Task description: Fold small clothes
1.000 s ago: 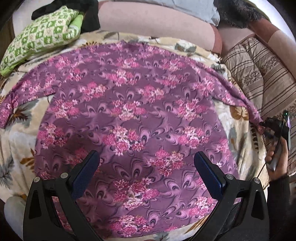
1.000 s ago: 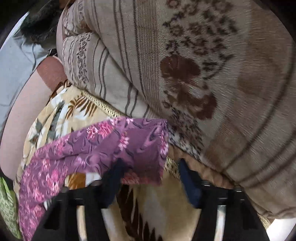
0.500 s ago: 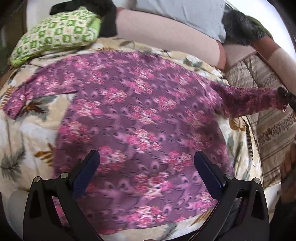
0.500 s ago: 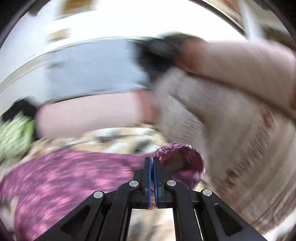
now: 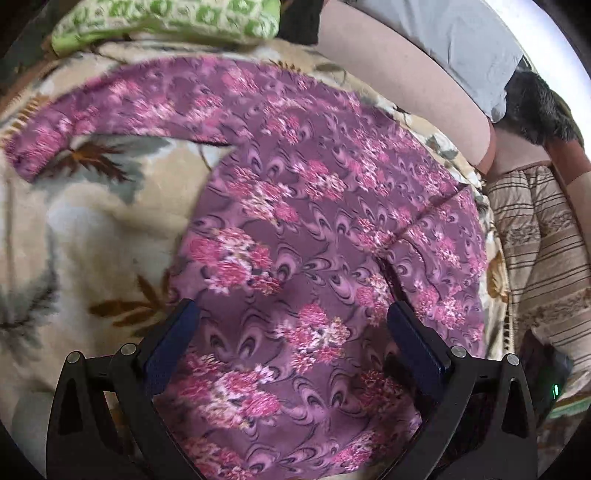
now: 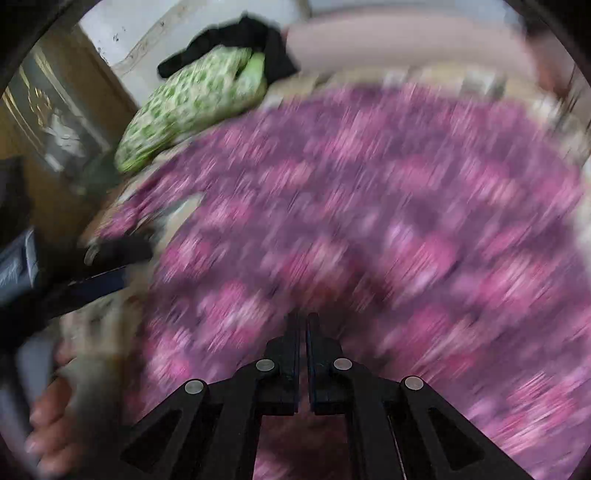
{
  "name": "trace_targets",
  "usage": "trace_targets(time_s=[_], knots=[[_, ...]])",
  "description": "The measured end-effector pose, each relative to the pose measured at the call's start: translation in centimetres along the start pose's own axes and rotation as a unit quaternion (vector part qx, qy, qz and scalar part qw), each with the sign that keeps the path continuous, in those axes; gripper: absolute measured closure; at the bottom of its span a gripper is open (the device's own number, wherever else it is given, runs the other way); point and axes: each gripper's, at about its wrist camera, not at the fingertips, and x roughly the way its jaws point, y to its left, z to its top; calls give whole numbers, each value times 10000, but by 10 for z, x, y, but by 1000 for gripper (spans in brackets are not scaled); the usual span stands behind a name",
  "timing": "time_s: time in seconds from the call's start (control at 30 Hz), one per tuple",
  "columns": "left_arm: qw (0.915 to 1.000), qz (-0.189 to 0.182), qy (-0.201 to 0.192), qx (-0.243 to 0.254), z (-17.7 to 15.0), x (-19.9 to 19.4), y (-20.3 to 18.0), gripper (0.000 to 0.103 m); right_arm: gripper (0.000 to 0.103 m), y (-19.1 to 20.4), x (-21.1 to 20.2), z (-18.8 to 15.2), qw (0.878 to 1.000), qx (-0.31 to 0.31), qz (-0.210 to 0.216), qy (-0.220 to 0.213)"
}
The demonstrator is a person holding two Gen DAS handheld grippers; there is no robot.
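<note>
A purple top with pink flowers (image 5: 295, 229) lies spread on a floral blanket (image 5: 92, 229). Its left sleeve (image 5: 110, 110) stretches out flat to the left. Its right sleeve (image 5: 436, 251) lies folded in over the body. My left gripper (image 5: 291, 332) is open and empty, hovering over the lower part of the top. My right gripper (image 6: 303, 325) is shut, low over the top (image 6: 369, 221) in a blurred view; the sleeve seems pinched in it, but the blur hides the fingertips. The left gripper (image 6: 92, 273) shows at that view's left.
A green patterned pillow (image 5: 166, 18) and dark cloth lie at the far left corner. A pink bolster (image 5: 399, 74) and grey pillow run along the back. A striped brown blanket (image 5: 535, 240) lies to the right. A wooden door (image 6: 48, 129) stands left.
My right gripper shut on the right sleeve's end, lifted it and carried it left over the top's body. The left gripper shifted toward the top's right side and stayed open.
</note>
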Motion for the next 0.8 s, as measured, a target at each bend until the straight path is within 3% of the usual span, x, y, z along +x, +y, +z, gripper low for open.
trace_targets(time_s=[0.07, 0.1, 0.13, 0.2, 0.27, 0.3, 0.4, 0.43, 0.5, 0.57, 0.6, 0.63, 0.67, 0.73, 0.8], knots=[[9995, -288, 32, 117, 5, 5, -8, 1, 98, 0, -22, -9, 9999, -73, 111, -95], [9989, -441, 41, 184, 10, 8, -15, 1, 89, -7, -33, -14, 9997, -8, 200, -169], [9979, -596, 68, 251, 15, 12, -23, 1, 63, -14, -47, -15, 9993, 136, 202, -298], [9952, -840, 274, 412, 26, 29, -42, 0, 36, -35, -78, -13, 9959, 519, -67, -745], [9942, -829, 459, 499, 38, 53, -59, 3, 36, -57, -103, -7, 9889, 839, -277, -1194], [9936, -836, 521, 551, 43, 65, -67, 10, 36, -67, -111, -1, 9857, 938, -446, -1323], [9876, -957, 883, 873, 51, 104, -94, 18, 36, -109, -124, 30, 9762, 1314, -696, -1581], [9856, -951, 1008, 972, 49, 114, -102, 31, 36, -122, -122, 40, 9737, 1447, -794, -1572], [9810, -962, 1252, 1127, 41, 130, -115, 39, 36, -156, -124, 54, 9661, 1900, -926, -1485], [9834, -662, 1057, 1318, 34, 131, -121, 58, 36, -191, -109, 66, 9590, 2379, -762, -1336], [9846, -483, 996, 1357, 33, 131, -122, 79, 39, -206, -99, 70, 9562, 2561, -718, -1222], [9858, -485, 1016, 1250, 34, 130, -119, 94, 50, -220, -89, 74, 9515, 2778, -723, -1105], [9867, -659, 1007, 1090, 36, 126, -114, 96, 57, -235, -79, 78, 9455, 3020, -692, -1002], [9883, -946, 784, 905, 40, 103, -103, 97, 90, -248, -71, 85, 9396, 3236, -602, -942], [9856, -1378, 610, 763, 43, 69, -94, 97, 94, -239, -83, 93, 9398, 3164, -626, -1127]])
